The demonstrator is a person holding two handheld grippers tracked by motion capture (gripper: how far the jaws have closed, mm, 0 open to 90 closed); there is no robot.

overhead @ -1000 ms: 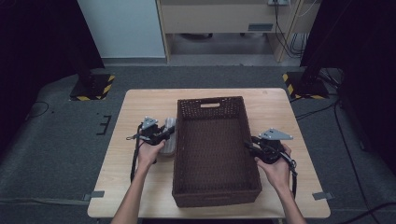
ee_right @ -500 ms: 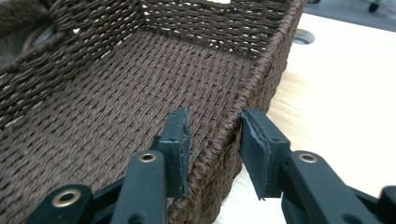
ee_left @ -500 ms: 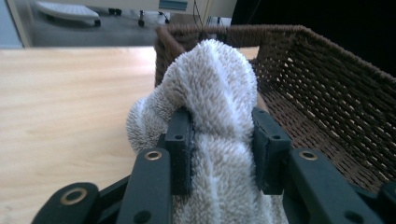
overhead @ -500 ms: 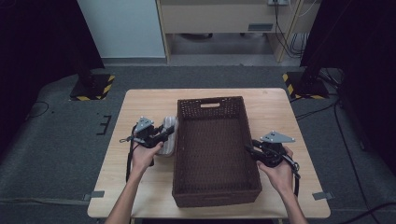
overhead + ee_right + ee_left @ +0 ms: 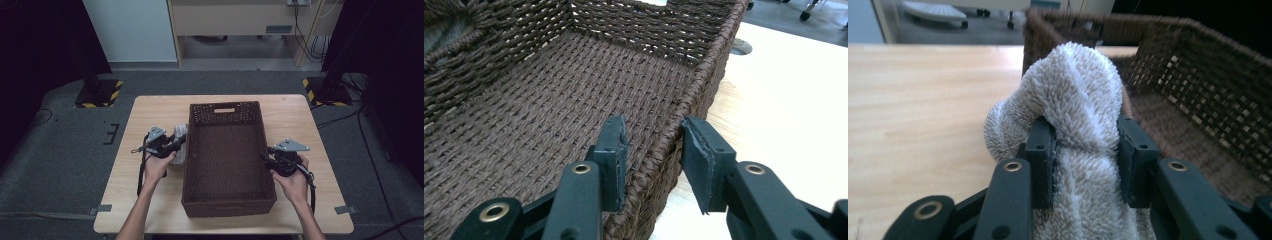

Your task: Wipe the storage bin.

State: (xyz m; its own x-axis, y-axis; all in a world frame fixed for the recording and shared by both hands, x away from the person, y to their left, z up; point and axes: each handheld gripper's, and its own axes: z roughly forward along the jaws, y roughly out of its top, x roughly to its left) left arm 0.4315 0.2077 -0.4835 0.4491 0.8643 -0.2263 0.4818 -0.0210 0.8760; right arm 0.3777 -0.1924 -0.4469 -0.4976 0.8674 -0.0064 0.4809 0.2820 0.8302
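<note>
A dark brown wicker basket (image 5: pixel 227 200) stands lengthwise in the middle of the light wooden table. Its woven floor (image 5: pixel 539 115) holds nothing that I can see. A rolled white terry towel (image 5: pixel 179 146) hangs just outside the basket's left wall. My left gripper (image 5: pixel 173 145) is shut on it, and the pads pinch the roll (image 5: pixel 1083 100) at its middle. My right gripper (image 5: pixel 266 158) straddles the basket's right wall (image 5: pixel 674 135), one jaw inside and one outside, closed on the rim.
The table (image 5: pixel 150 115) has bare wood left of the towel and a strip right of the basket (image 5: pixel 784 110). A handle cut-out (image 5: pixel 224 109) marks the basket's far end. Dark floor surrounds the table, with yellow-striped stand bases (image 5: pixel 100 95) behind.
The left gripper and towel have shifted slightly toward the near side, beside the basket's left wall. The right gripper has slid a little nearer along the right wall. The basket stays put.
</note>
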